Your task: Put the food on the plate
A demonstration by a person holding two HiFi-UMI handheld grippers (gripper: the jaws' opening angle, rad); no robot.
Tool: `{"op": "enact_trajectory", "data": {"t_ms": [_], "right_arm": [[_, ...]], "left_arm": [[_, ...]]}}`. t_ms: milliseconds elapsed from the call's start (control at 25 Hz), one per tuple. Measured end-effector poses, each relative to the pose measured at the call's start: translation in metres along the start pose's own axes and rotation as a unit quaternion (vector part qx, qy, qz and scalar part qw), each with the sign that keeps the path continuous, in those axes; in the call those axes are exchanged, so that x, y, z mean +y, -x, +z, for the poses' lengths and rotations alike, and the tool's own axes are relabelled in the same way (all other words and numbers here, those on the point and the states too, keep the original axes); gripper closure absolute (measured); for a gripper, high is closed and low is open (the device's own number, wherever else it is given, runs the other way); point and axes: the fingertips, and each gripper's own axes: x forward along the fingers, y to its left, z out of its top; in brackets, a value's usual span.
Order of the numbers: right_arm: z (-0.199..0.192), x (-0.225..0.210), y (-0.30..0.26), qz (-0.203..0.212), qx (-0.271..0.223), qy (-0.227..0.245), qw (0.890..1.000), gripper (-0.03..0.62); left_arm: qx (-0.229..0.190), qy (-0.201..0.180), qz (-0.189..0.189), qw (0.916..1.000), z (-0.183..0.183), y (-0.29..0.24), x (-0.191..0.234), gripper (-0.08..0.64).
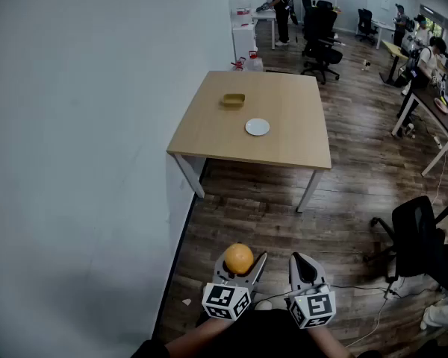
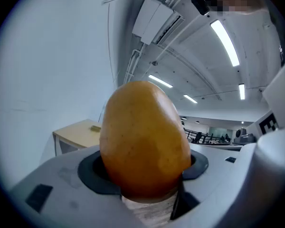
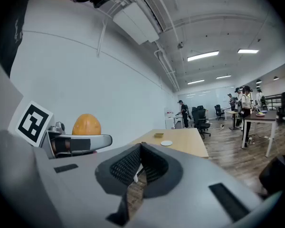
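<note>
Head view, nearest me: my left gripper point(image 1: 239, 267) is clamped on the orange-yellow fruit point(image 1: 239, 257), and my right gripper point(image 1: 302, 265) beside it is closed and empty. The white plate point(image 1: 257, 127) sits on the table point(image 1: 302, 144) at twelve o'clock, well apart, so I judge the left hand must carry straight ahead.

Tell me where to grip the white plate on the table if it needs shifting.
Probably its near rim, coming low from the table's near side: the white plate lies flat and shallow, so only the rim offers the jaws a bite. The right gripper is free.
</note>
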Motion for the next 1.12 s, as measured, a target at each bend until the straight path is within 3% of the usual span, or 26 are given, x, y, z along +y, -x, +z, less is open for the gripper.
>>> {"op": "enact_trajectory", "data": {"t_ms": [200, 480, 840, 1120], "right_arm": [[-0.013, -0.022, 0.007, -0.015, 0.005, -0.01, 1.0, 0.532], [-0.021, -0.041, 0.011, -0.013, -0.007, -0.061, 0.998, 0.532], [-0.028, -0.064, -0.033, -0.031, 0.028, -0.051, 0.998, 0.532], [-0.022, -0.077, -0.104, -0.04, 0.056, -0.022, 0.997, 0.532]], "left_arm": [[-0.002, -0.006, 0.005, 1.0, -0.006, -0.005, -0.01, 0.255], [0.008, -0.015, 0.023, 0.9996, -0.013, -0.011, 0.001, 0.255], [0.021, -0.012, 0.005, 0.9997, -0.005, -0.063, 0.033, 0.255], [0.024, -0.005, -0.002, 0.9997, 0.002, -0.124, 0.09, 0.255]]}}
